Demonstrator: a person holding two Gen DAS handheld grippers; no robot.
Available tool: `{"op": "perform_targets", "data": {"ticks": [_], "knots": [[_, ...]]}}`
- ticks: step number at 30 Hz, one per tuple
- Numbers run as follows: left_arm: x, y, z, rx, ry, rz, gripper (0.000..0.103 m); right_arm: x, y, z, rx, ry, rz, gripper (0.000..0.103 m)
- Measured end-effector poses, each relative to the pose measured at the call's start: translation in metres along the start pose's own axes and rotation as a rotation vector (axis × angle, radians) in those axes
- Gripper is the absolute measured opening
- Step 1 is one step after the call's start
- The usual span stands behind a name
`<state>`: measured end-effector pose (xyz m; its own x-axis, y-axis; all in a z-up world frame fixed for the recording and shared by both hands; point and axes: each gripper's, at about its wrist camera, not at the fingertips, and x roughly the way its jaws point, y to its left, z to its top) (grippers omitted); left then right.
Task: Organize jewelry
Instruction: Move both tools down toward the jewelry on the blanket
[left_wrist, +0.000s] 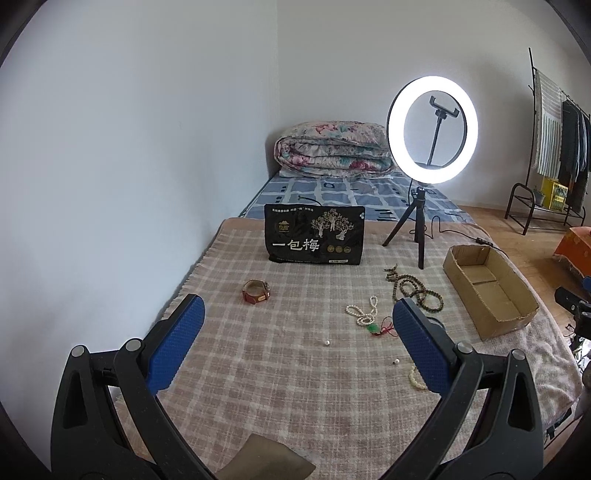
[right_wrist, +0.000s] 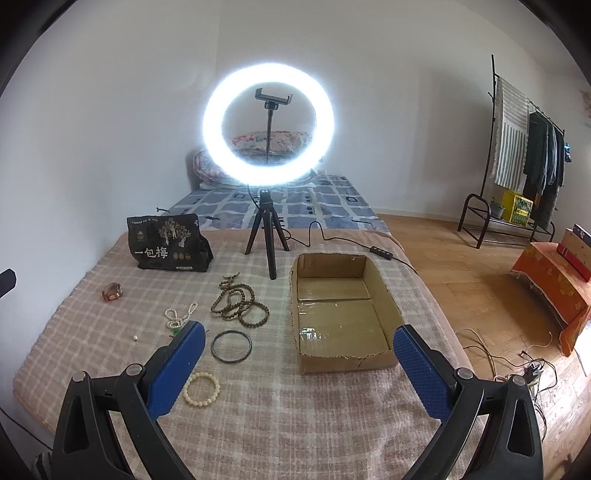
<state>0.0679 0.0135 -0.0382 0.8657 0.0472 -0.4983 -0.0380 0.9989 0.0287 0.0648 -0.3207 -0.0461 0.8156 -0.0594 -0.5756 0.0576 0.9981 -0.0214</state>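
Jewelry lies scattered on a checked blanket (left_wrist: 280, 369). A brown watch (left_wrist: 256, 291) lies at the left, also in the right wrist view (right_wrist: 112, 291). A pearl necklace (left_wrist: 364, 312) with a green pendant (left_wrist: 373, 328), dark wooden beads (right_wrist: 238, 301), a black bangle (right_wrist: 231, 346) and a cream bead bracelet (right_wrist: 201, 389) lie nearby. Two small loose beads (left_wrist: 326, 343) lie apart. An empty cardboard box (right_wrist: 341, 312) stands at the right. My left gripper (left_wrist: 297, 332) and right gripper (right_wrist: 299, 354) are both open and empty above the blanket.
A lit ring light on a tripod (right_wrist: 268, 122) and a black snack bag (left_wrist: 314, 234) stand behind the jewelry. A cable (right_wrist: 332, 236) runs off the bed. A folded quilt (left_wrist: 332, 149) lies at the back. A clothes rack (right_wrist: 524, 155) stands at the right.
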Motion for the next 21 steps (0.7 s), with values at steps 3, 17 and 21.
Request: {"op": "perform_targets", "data": {"ticks": [3,17,21], "knots": [[0.018,0.008,-0.004,0.006,0.028,0.015,0.103,0.017,0.0,-0.003,-0.011,0.022,0.033,0.103],[0.111,0.028,-0.054,0.037,0.217,-0.019,0.094,0.096,0.024,-0.03,-0.142,0.182,0.232,0.103],[0.132,0.02,-0.065,0.037,0.274,-0.08,0.079,0.117,0.036,-0.04,-0.18,0.251,0.289,0.098]]}}
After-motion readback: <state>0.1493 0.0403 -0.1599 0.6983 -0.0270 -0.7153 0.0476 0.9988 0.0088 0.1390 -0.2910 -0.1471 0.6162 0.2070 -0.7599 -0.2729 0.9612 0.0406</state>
